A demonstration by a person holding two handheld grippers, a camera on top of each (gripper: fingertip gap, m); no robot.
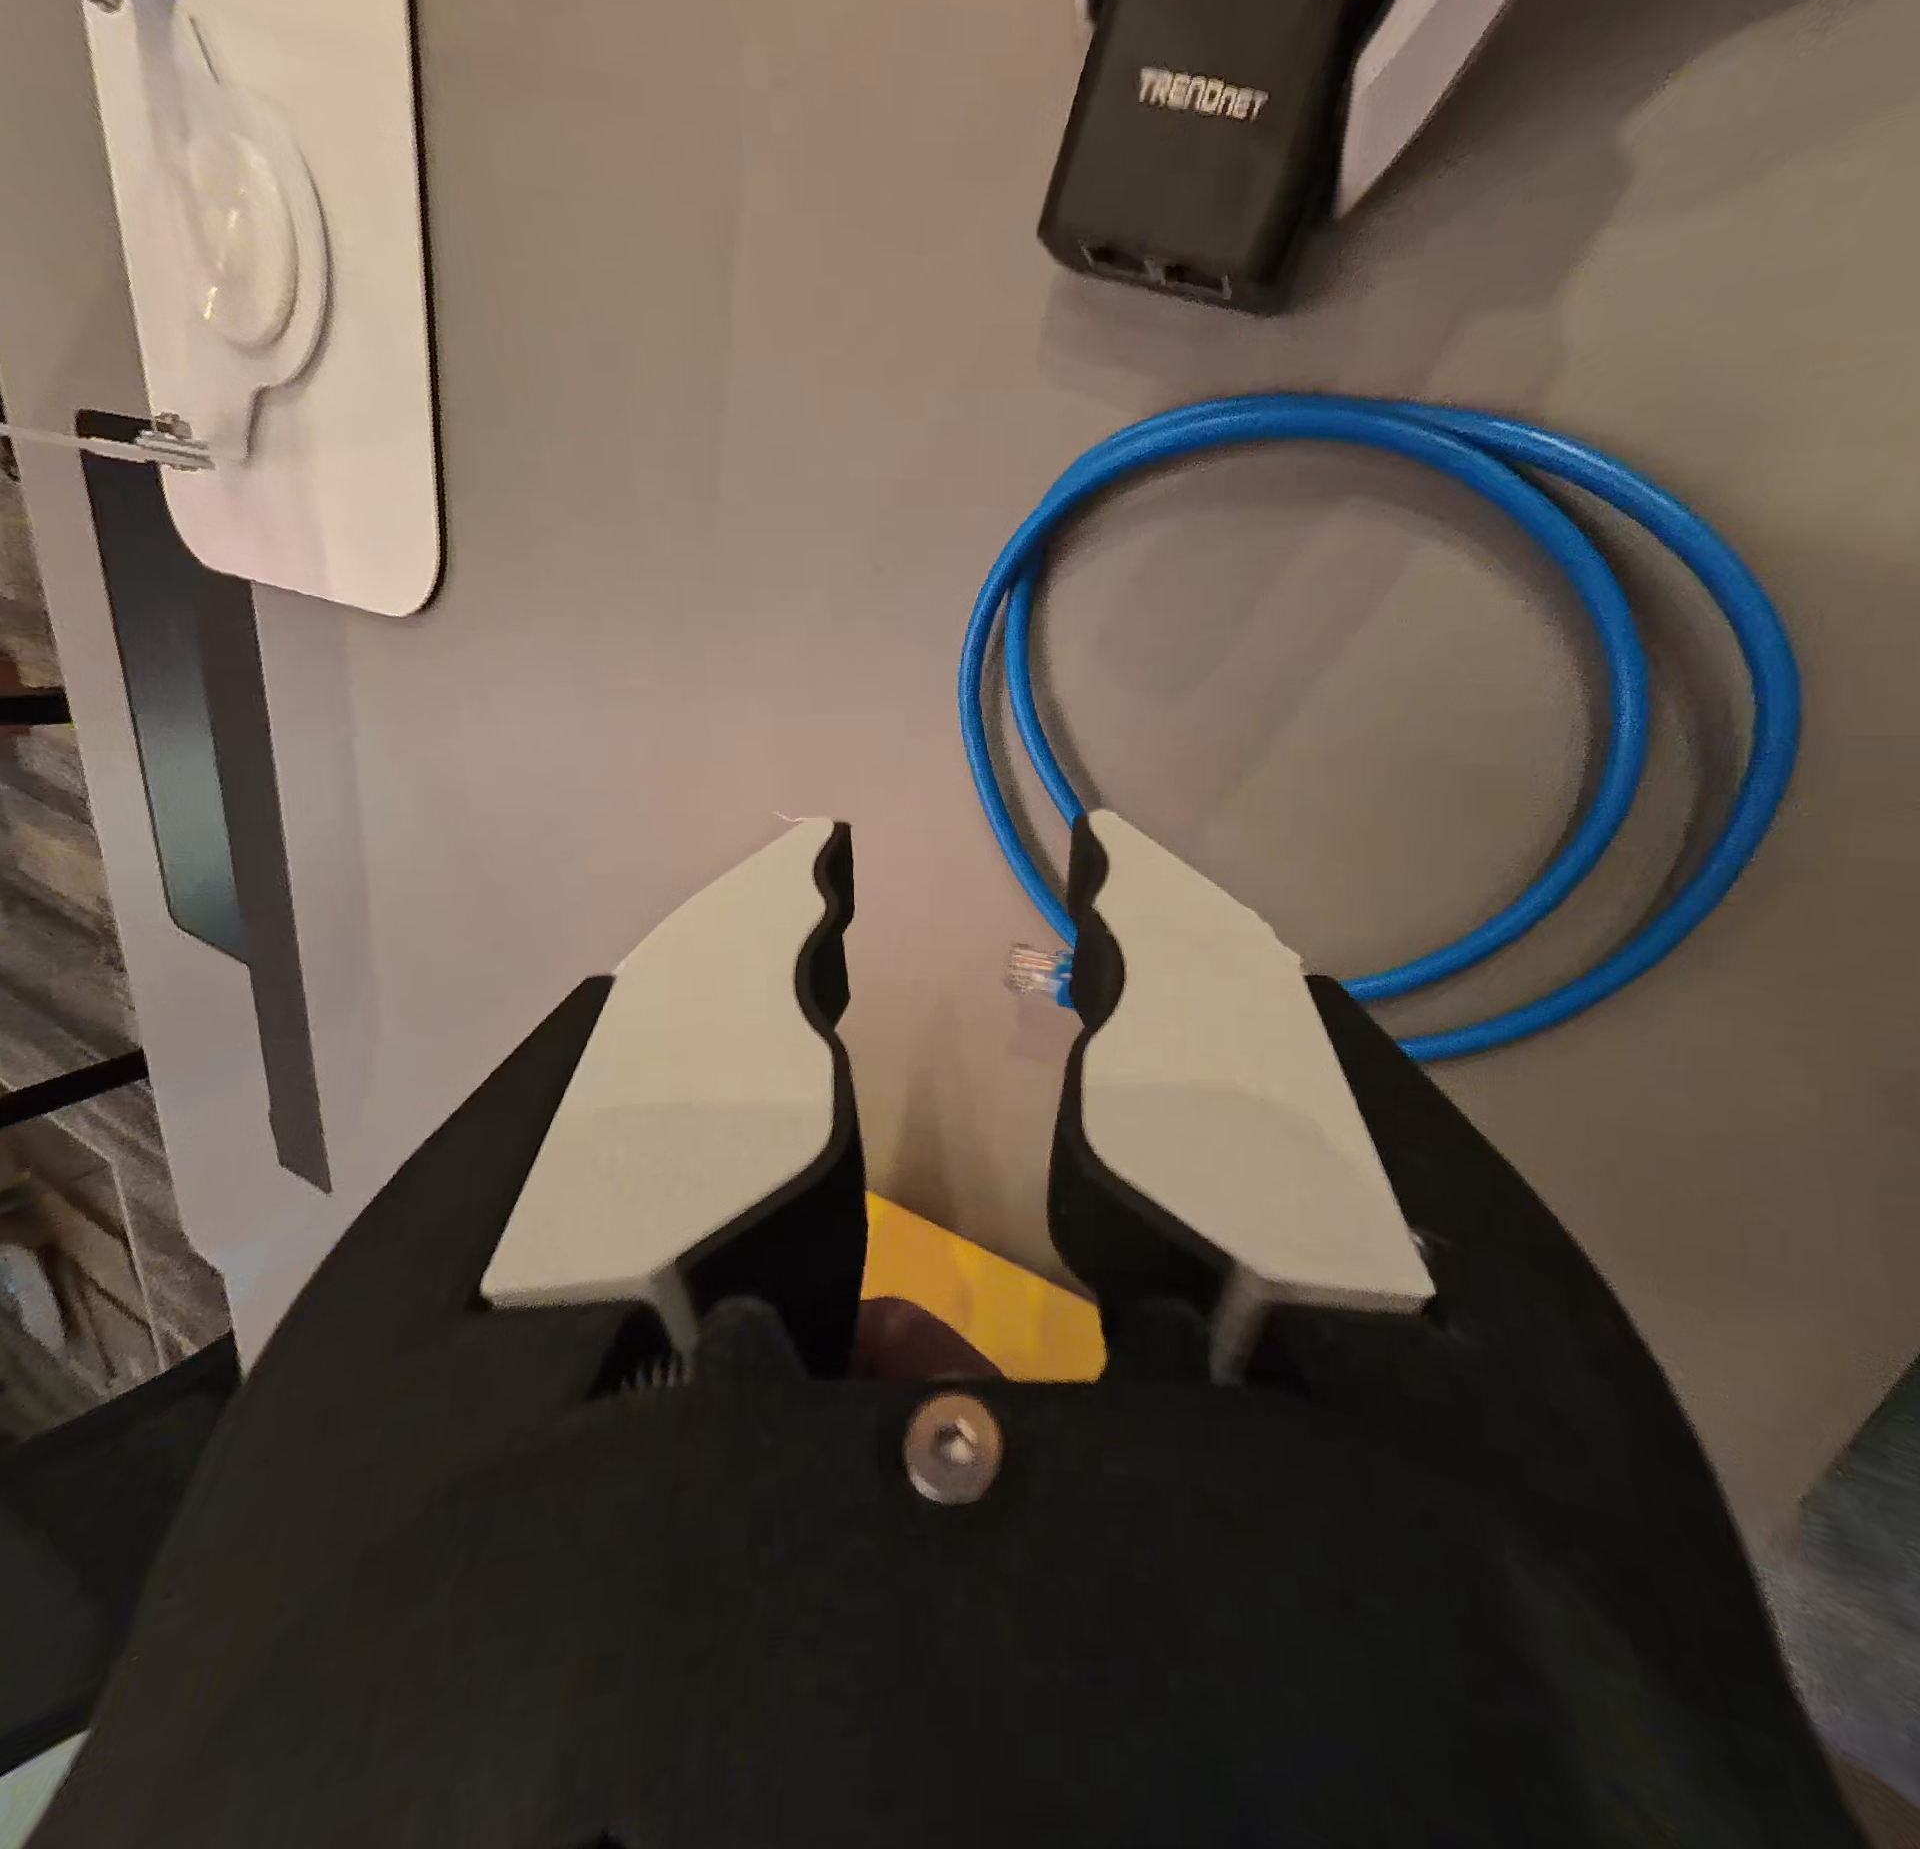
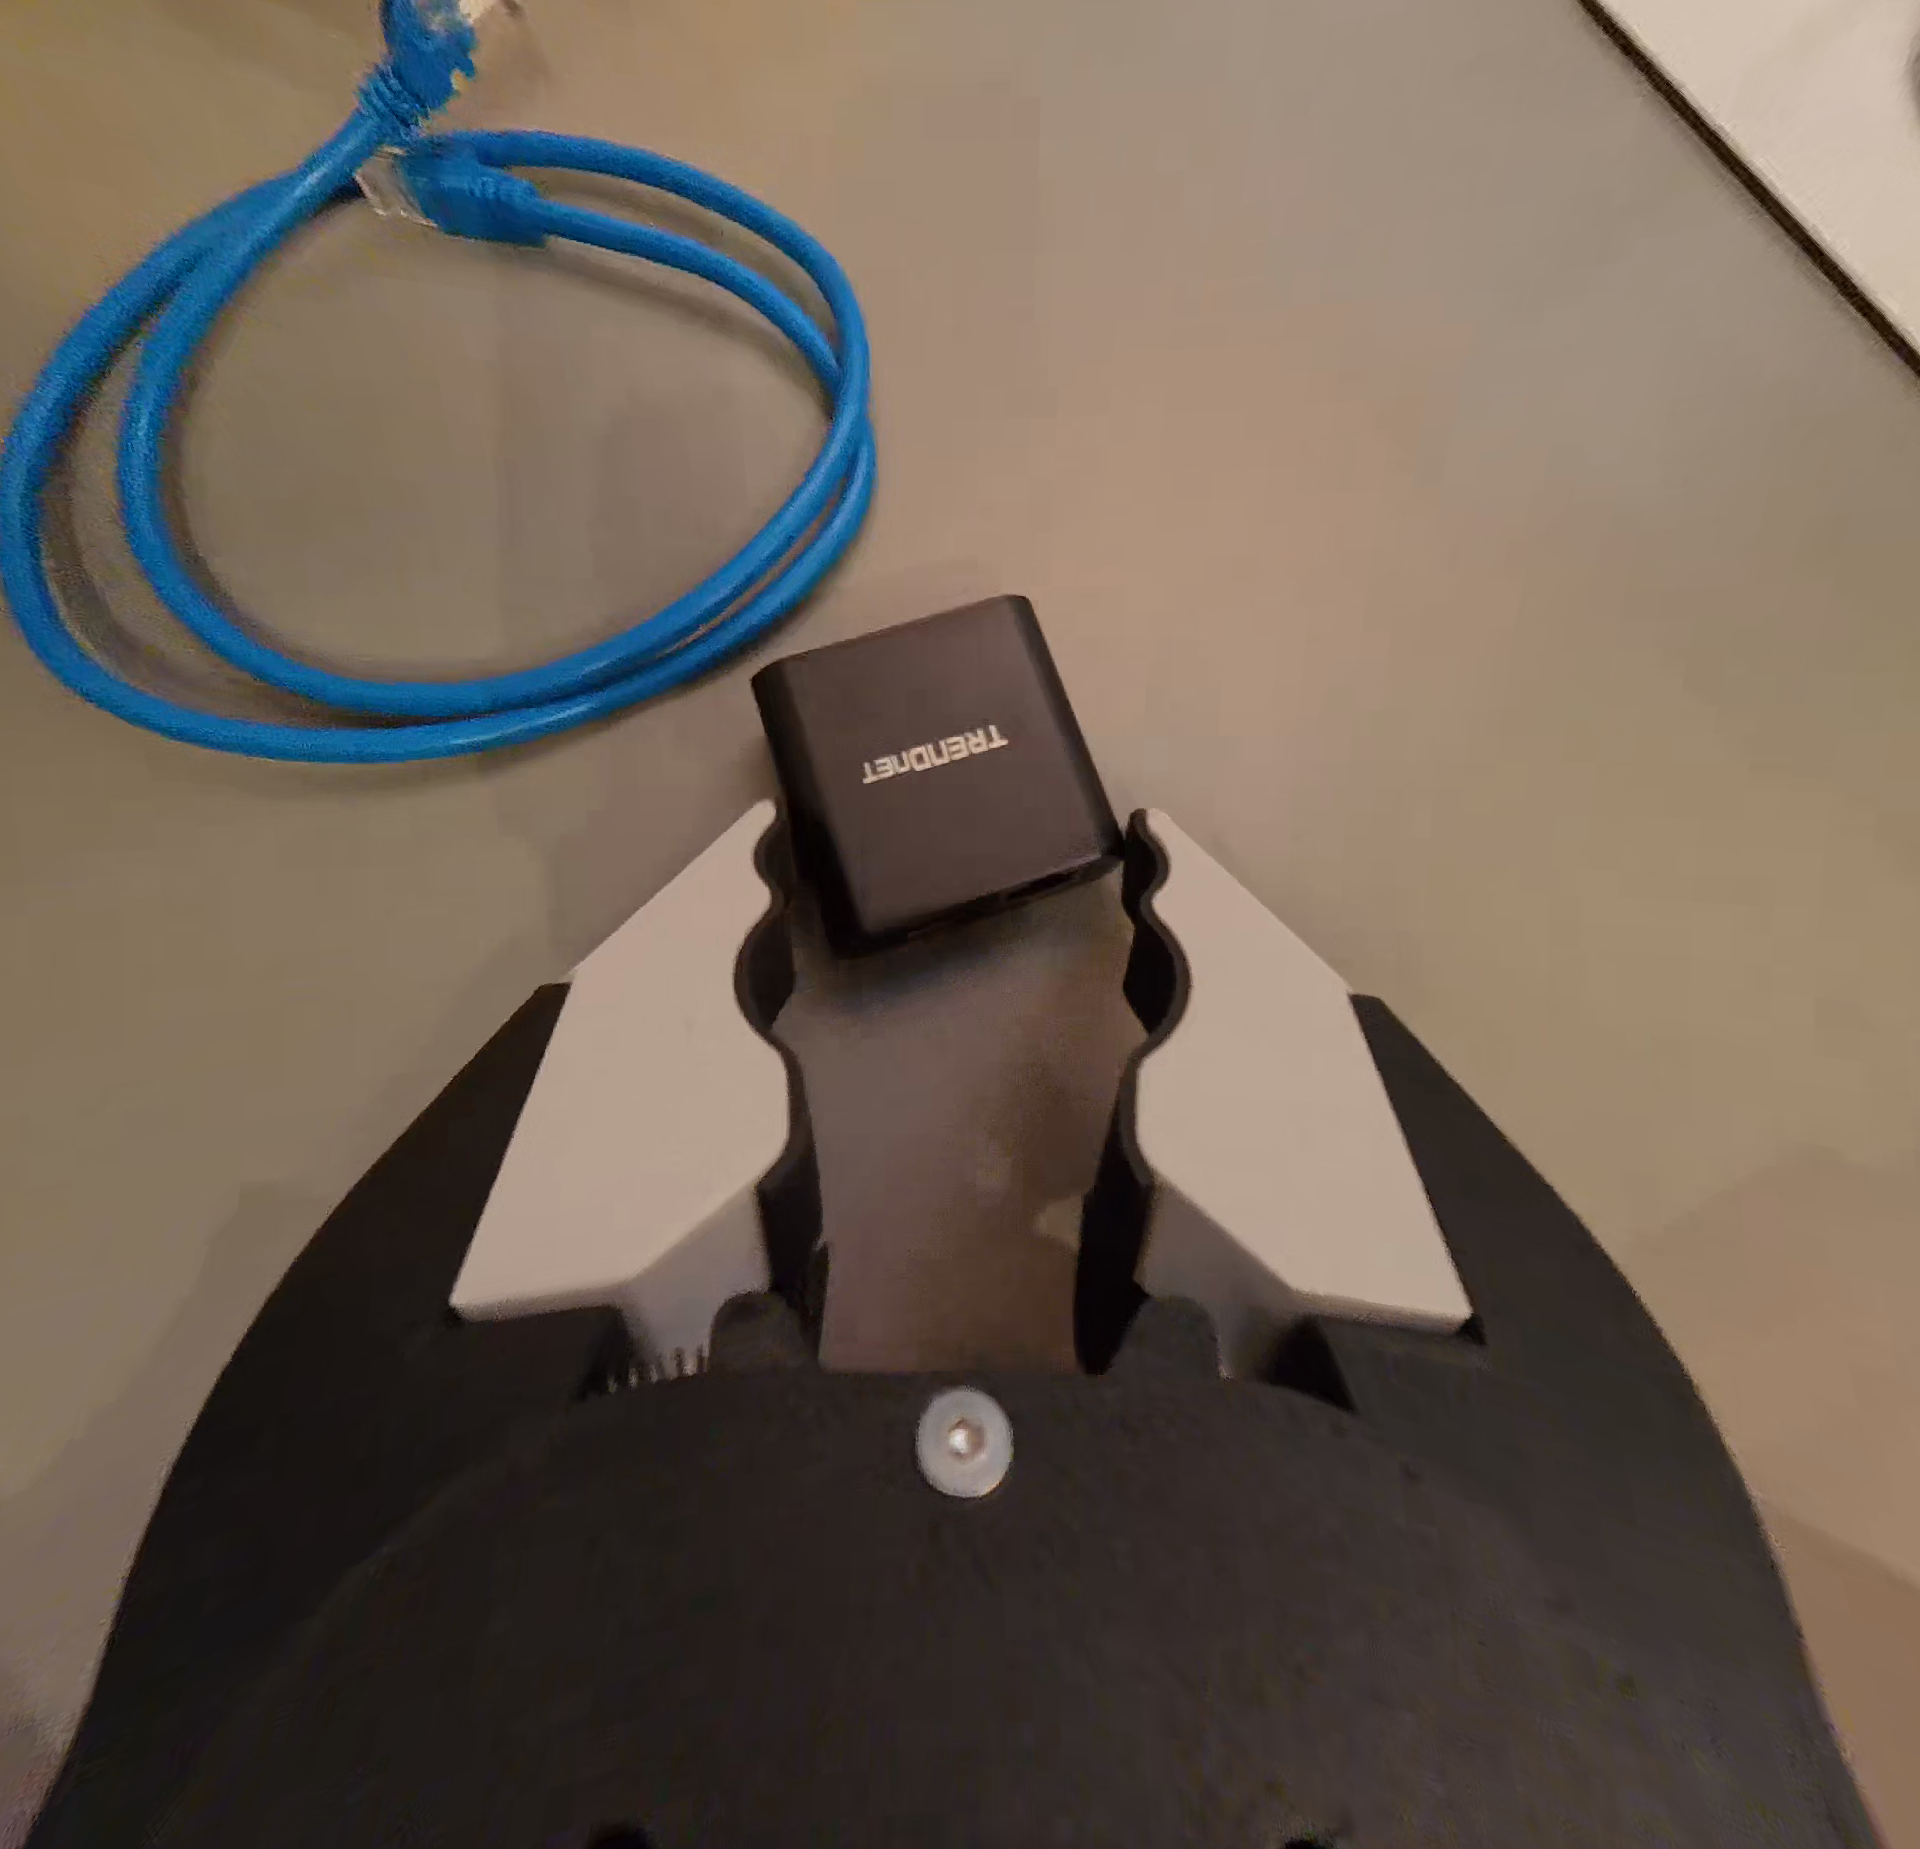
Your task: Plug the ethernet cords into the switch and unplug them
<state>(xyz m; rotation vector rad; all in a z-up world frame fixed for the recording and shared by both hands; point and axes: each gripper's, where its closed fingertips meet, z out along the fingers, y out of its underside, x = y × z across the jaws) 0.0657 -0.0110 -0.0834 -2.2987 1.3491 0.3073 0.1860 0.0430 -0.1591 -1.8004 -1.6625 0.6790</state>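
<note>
The right gripper is gripping the black switch mid-frame; the left gripper is hanging open beside the coiled blue cord at centre right.

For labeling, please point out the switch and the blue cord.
switch (image 2: 925, 760): right wrist view, on its black top face.
blue cord (image 1: 1704, 604): left wrist view, on the coil's right-hand bend.
</note>
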